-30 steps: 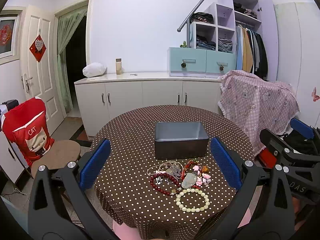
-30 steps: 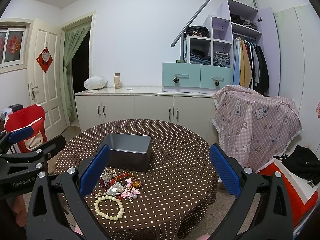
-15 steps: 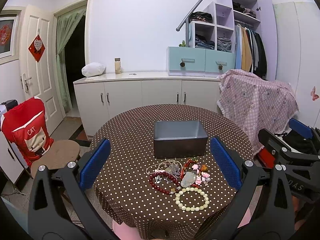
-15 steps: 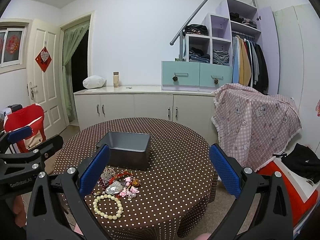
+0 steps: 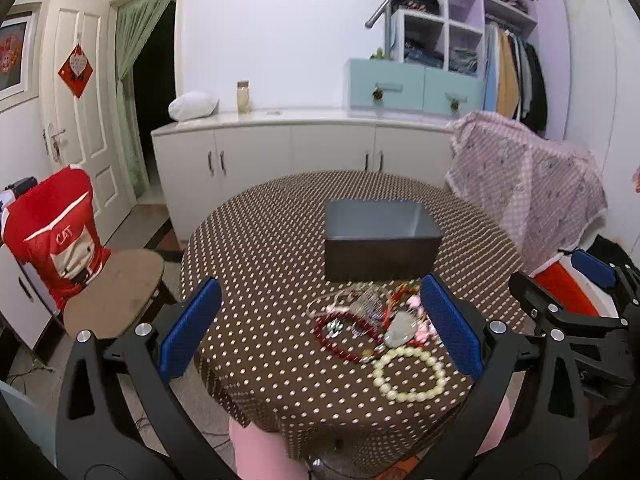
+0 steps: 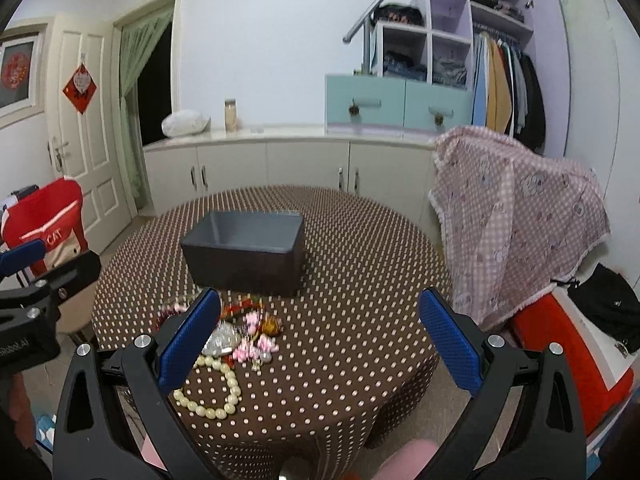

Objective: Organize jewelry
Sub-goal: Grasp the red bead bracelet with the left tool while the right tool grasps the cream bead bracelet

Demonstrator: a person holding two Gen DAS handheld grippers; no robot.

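Flanking the table: red-covered chair (left), pink checked cloth.

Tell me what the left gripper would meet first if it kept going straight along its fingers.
Probably the tablecloth, just left of the jewelry pile and short of the gray box. The left gripper is open and holds nothing; depth is unclear through the fisheye.

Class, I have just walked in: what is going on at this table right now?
A person holds two open grippers, left gripper and right gripper, above a dotted table. Neither holds anything. A jewelry pile and a cream bead bracelet lie in front of the gray box; nothing is visibly sorted yet.
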